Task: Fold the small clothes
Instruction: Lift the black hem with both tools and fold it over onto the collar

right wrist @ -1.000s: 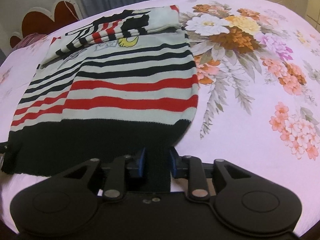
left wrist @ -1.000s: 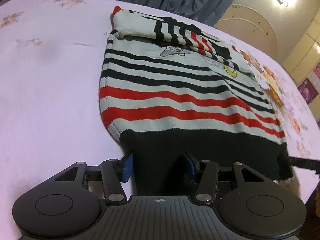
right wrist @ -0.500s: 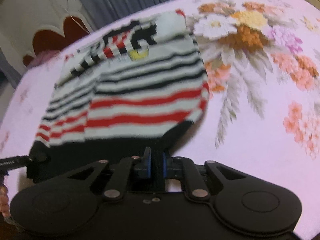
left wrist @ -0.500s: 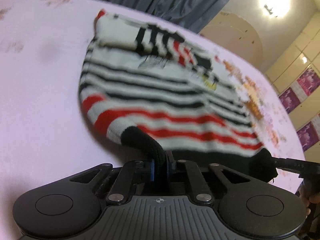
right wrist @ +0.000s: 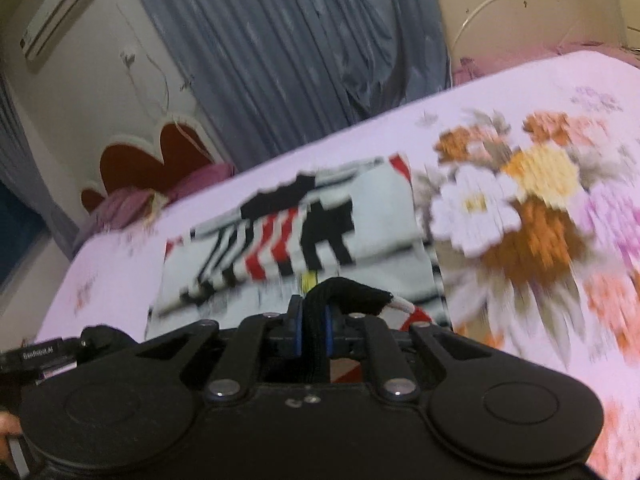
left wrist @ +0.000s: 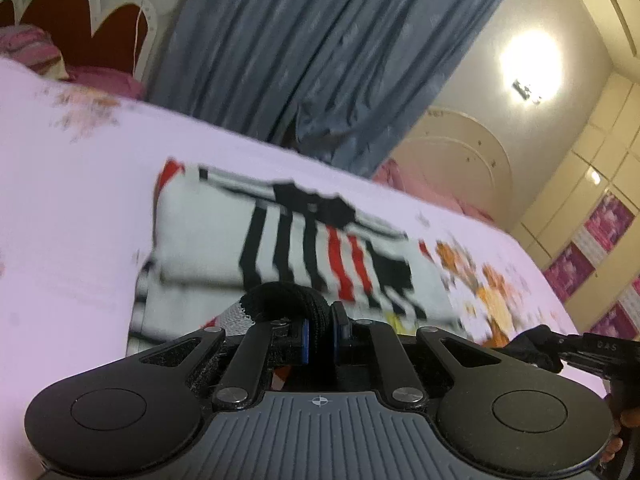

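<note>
- Sweater (left wrist: 280,236), striped black, red and white, lies on the pink floral bed (left wrist: 72,216), its sleeves already laid across its far end.
- Left gripper (left wrist: 319,334) has its fingers shut tight on the black hem (left wrist: 288,300), a thick roll of knit bulging between the blue pads.
- Right gripper (right wrist: 314,330) is likewise clamped on the hem's other corner (right wrist: 352,294).
- Both corners look lifted off the bed, so I judge the bottom-to-top fold is under way.
- Next, I'd think, both corners should travel evenly toward the sleeves and land square before letting go.
</note>
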`<action>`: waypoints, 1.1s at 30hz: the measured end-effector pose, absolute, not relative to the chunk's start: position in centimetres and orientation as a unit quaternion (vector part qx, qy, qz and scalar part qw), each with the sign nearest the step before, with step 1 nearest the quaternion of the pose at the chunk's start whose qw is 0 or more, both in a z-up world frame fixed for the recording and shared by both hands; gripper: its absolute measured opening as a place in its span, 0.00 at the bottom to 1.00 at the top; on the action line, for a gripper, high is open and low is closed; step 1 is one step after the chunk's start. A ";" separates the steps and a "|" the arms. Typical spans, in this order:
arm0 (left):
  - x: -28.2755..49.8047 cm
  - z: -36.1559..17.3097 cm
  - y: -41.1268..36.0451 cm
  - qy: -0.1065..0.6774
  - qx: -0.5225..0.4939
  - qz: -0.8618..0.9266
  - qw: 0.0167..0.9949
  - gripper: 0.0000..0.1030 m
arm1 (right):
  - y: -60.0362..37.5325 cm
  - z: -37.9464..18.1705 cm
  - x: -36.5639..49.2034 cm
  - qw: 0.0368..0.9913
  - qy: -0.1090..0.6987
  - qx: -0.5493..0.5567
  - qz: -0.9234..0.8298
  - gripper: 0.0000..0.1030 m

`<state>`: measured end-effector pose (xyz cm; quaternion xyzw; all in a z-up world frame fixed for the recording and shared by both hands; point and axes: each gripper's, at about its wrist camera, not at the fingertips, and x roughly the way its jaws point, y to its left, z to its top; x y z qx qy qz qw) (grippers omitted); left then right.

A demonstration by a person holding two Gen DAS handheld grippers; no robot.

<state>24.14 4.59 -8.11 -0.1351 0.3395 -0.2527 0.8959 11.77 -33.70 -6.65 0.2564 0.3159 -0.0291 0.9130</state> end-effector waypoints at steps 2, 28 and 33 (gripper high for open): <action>26.2 -7.8 4.0 0.332 -0.140 -0.247 0.900 0.09 | -34.5 -6.6 14.0 0.913 0.308 0.265 -0.033 0.10; 48.4 -15.7 -1.5 0.481 -0.228 -0.112 0.839 0.13 | -42.3 -17.1 36.0 0.841 0.378 0.381 -0.070 0.15; 49.3 -15.6 -1.9 0.484 -0.225 -0.121 0.837 0.25 | -42.8 -17.0 36.8 0.847 0.372 0.377 -0.051 0.23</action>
